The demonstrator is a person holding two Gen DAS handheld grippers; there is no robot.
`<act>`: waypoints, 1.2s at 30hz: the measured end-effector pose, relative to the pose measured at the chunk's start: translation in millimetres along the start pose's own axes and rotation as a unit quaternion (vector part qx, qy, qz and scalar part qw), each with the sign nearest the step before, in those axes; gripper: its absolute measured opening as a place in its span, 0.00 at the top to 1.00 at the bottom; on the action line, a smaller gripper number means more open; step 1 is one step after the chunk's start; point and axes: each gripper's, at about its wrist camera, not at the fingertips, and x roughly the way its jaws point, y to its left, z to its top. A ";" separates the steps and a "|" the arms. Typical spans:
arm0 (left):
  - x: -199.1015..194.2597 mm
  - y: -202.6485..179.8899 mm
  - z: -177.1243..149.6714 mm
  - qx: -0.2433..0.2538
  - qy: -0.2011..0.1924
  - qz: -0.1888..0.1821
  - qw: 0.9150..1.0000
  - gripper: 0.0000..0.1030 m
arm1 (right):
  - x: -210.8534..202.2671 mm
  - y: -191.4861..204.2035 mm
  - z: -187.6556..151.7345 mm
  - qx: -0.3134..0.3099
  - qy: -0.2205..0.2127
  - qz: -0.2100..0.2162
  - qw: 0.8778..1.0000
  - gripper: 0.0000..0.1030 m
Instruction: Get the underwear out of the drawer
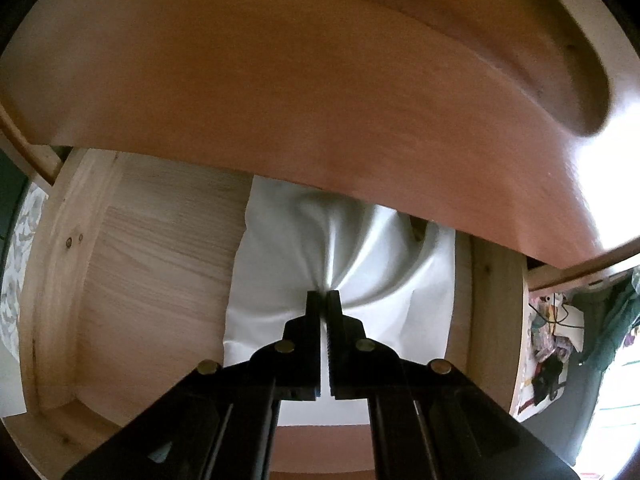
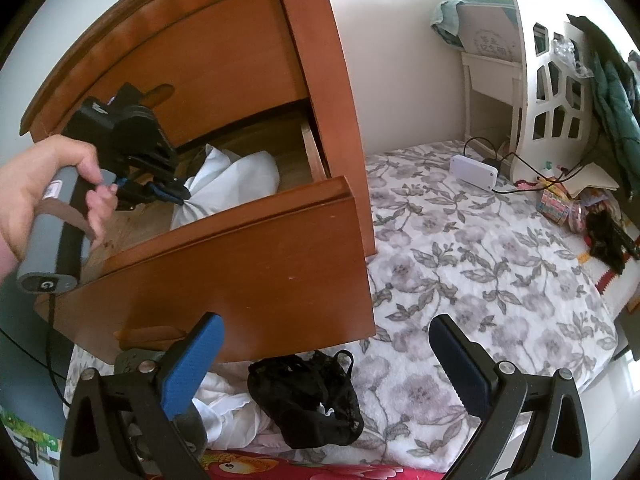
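White underwear point(image 1: 360, 248) lies on the pale wood floor of the open drawer point(image 1: 160, 264). My left gripper point(image 1: 324, 294) is shut on a bunched fold of it, and the cloth puckers toward the fingertips. In the right wrist view the same left gripper point(image 2: 182, 196), held by a hand point(image 2: 48, 184), pinches the white underwear point(image 2: 236, 176) inside the brown drawer point(image 2: 248, 248). My right gripper point(image 2: 326, 344) hangs open below the drawer front, over the bed, with nothing between its blue pads point(image 2: 200, 356). A black lace garment point(image 2: 308, 400) and white cloth point(image 2: 224, 404) lie beneath it.
The drawer above point(image 2: 200, 52) is closed and overhangs the open one. A floral bedspread point(image 2: 480, 264) spreads to the right, with a white box and cable point(image 2: 474, 172), a white headboard point(image 2: 556, 92), hanging clothes point(image 2: 612, 92) and clutter at the far edge.
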 end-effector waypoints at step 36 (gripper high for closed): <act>-37.3 62.3 -10.2 0.088 0.009 0.002 0.996 0.54 | -4.5 0.7 0.3 -0.001 -0.006 -0.009 1.000 0.00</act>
